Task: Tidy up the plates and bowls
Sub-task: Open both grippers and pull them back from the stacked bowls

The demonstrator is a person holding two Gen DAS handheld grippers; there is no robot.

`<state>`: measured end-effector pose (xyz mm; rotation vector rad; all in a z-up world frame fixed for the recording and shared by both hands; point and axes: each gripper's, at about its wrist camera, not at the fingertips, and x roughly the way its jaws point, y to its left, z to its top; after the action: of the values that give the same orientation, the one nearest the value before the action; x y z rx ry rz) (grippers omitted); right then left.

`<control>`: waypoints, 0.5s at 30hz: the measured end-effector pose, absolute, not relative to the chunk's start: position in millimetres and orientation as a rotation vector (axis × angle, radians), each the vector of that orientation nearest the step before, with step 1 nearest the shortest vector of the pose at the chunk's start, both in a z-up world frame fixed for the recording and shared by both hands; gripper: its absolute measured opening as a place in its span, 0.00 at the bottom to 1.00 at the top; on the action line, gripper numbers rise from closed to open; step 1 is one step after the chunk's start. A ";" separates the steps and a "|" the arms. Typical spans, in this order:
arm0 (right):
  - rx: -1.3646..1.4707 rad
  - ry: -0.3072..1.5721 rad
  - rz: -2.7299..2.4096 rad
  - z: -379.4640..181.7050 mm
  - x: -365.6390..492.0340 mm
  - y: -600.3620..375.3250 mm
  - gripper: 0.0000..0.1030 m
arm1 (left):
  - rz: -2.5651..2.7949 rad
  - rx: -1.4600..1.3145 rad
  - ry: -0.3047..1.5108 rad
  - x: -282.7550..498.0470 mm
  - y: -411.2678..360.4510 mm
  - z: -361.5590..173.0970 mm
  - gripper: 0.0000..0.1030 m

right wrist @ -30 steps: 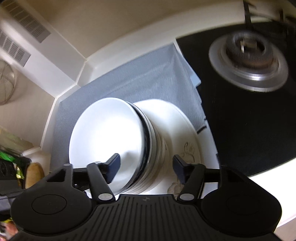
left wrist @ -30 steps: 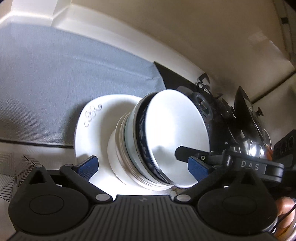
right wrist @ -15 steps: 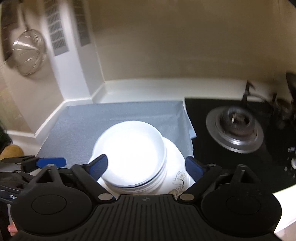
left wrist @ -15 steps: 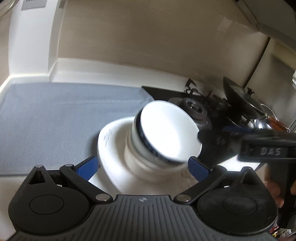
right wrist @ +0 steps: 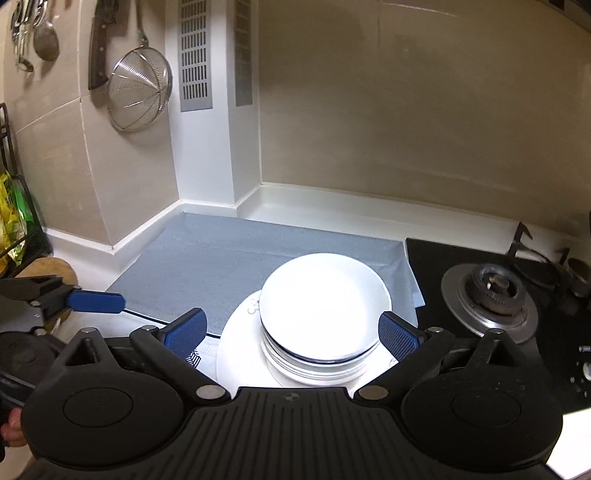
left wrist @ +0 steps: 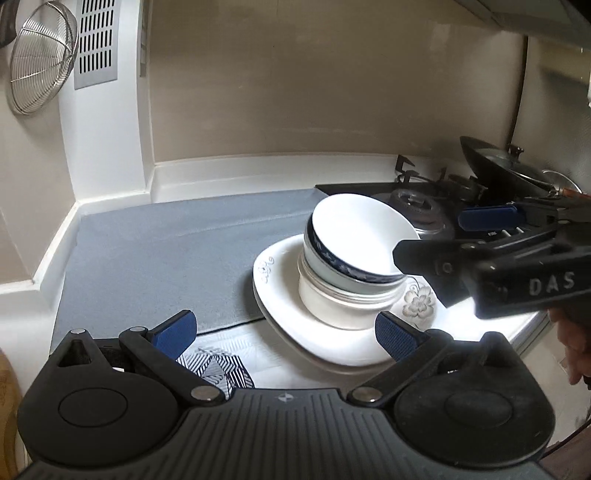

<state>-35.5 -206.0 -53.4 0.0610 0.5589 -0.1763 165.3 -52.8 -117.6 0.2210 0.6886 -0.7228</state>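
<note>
wall, left: wire strainer [right wrist: 139,89] hung on pale tile, a cleaver [right wrist: 99,44] and ladles [right wrist: 35,35] beside it; two grey vent grilles [right wrist: 195,55] on the white column.

counter: grey mat [right wrist: 229,266] lay from the corner toward the hob. left gripper [left wrist: 284,334] stood with its blue pads spread wide and nothing between them, the plate just beyond its right pad.

centre: stack of bowls [right wrist: 323,314], nested, the top bowl [left wrist: 360,240] white inside with a dark blue band outside. the stack sat upright on a white plate [left wrist: 280,291] with a grey flower print, which rested partly on the mat and partly on a striped cloth [left wrist: 218,369].

right gripper [right wrist: 293,334] had just been opening; its pads flanked the stack without touching it, empty.

right: black gas hob [right wrist: 491,291] with burner; a dark pan with lid [left wrist: 495,162] at the far edge.
</note>
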 end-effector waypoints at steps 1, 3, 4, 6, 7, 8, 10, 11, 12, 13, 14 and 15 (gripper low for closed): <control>0.079 0.561 -0.172 -54.8 -37.9 -208.1 0.97 | -0.726 0.217 0.696 163.7 -51.9 -117.2 1.00; 0.122 0.571 -0.176 -58.4 -42.9 -212.9 0.97 | -0.714 0.214 0.697 158.0 -45.5 -115.8 1.00; 0.138 0.576 -0.177 -60.3 -45.8 -214.0 0.97 | -0.711 0.217 0.682 153.1 -40.5 -115.0 1.00; 0.144 0.590 -0.192 -63.1 -50.3 -211.2 0.97 | -0.694 0.247 0.647 144.4 -30.9 -113.8 1.00; 0.140 0.598 -0.203 -62.8 -52.4 -208.2 0.97 | -0.676 0.267 0.625 139.4 -23.2 -113.3 1.00; 0.139 0.599 -0.209 -61.8 -56.3 -204.6 0.97 | -0.661 0.283 0.590 134.8 -14.5 -112.8 1.00; 0.114 0.585 -0.217 -58.3 -62.9 -193.4 0.97 | -0.655 0.315 0.527 127.3 5.6 -112.5 1.00; 0.093 0.581 -0.231 -57.0 -64.9 -186.4 0.97 | -0.649 0.332 0.501 124.3 15.2 -113.0 1.00; 0.081 0.581 -0.248 -56.2 -66.1 -178.9 0.97 | -0.641 0.348 0.480 121.5 26.0 -113.8 1.00; 0.081 0.586 -0.258 -55.7 -66.3 -171.6 0.97 | -0.644 0.360 0.466 118.2 38.0 -114.4 1.00; 0.085 0.593 -0.257 -55.6 -66.3 -162.3 0.97 | -0.659 0.363 0.460 114.5 49.2 -114.8 1.00; 0.079 0.604 -0.248 -56.0 -65.4 -153.6 0.97 | -0.678 0.366 0.458 111.4 61.9 -115.9 1.00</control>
<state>-65.4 -153.6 -56.0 0.0793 0.6037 -0.2485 111.4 61.9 -115.9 0.3657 0.4577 -0.6781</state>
